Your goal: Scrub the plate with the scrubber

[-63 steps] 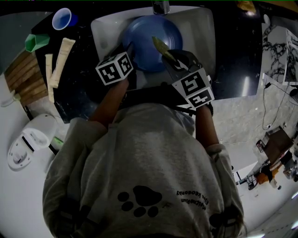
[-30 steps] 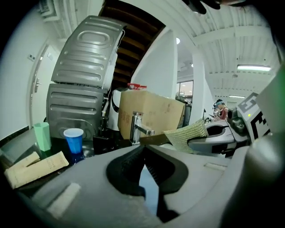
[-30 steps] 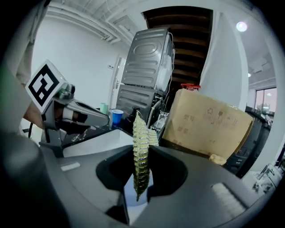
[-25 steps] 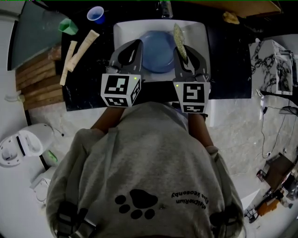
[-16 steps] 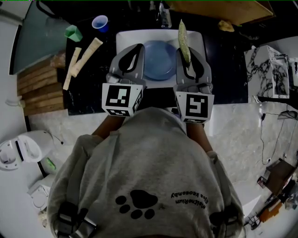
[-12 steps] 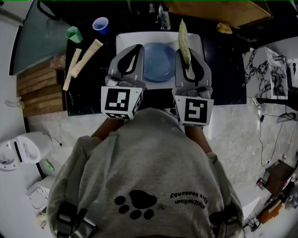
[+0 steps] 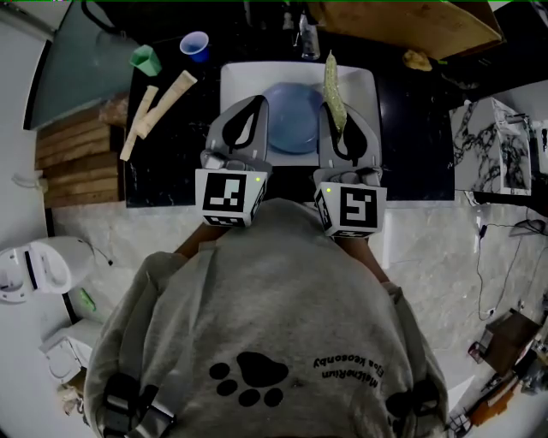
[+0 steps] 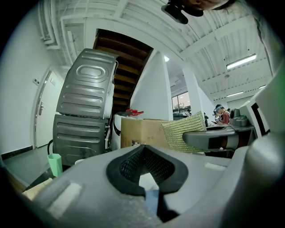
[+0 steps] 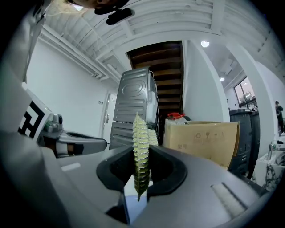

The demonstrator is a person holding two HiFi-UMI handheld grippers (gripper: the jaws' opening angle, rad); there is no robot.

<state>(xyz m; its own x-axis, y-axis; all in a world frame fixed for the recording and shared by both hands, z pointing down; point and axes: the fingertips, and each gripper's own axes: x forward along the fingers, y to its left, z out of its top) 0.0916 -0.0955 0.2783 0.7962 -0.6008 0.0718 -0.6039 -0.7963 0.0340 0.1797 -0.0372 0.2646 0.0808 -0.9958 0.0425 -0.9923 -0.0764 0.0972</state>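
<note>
A blue plate lies in the white sink. My left gripper hovers over the plate's left edge, shut with nothing between its pads. My right gripper is over the plate's right edge, shut on a flat green scrubber that stands on edge and sticks out past the jaws. The two grippers point level, side by side. In the left gripper view the scrubber and right gripper show at the right. Neither gripper touches the plate.
A faucet stands behind the sink. On the black counter to the left are a blue cup, a green cup and two pale tubes. A wooden board sits at the back right. A cardboard box shows ahead.
Both grippers have lifted away from the plate, the scrubber going up with the right one. They now sit level over the sink's front part, and the head view takes in more of the room.
</note>
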